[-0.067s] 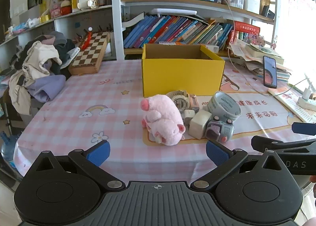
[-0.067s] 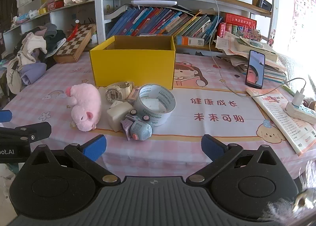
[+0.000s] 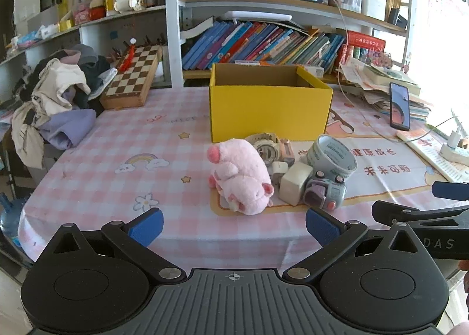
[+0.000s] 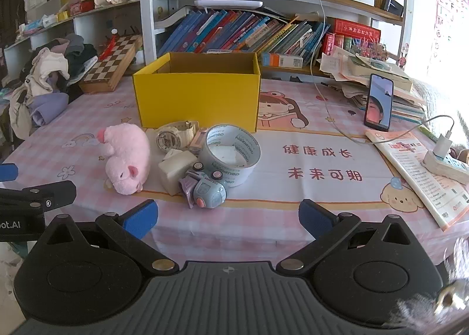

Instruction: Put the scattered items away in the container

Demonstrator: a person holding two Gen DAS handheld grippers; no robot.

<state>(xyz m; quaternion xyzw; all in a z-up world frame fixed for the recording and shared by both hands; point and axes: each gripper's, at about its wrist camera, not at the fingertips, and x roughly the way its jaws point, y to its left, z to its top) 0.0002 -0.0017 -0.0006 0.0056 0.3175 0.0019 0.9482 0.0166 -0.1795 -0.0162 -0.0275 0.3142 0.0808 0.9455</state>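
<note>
Fingers of left gripper (image 3: 233,228) and right gripper (image 4: 228,219) spread, empty, tape roll (image 4: 233,154) printed "deunasep", yellow box (image 4: 198,96) behind.

We see a home study room: crowded bookshelves (image 3: 263,42), a chessboard (image 3: 132,77), piled clothes (image 3: 55,106), and a pink checked children's tablecloth (image 3: 117,165).

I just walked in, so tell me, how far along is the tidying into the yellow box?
Nothing looks done: what shows of the box interior is bare cardboard. Nothing is in hand: the left gripper and right gripper are both open, short of the pile. Left to do: the plush, watch, tape roll, white block and toy camera sit on the table in front of the box.
</note>
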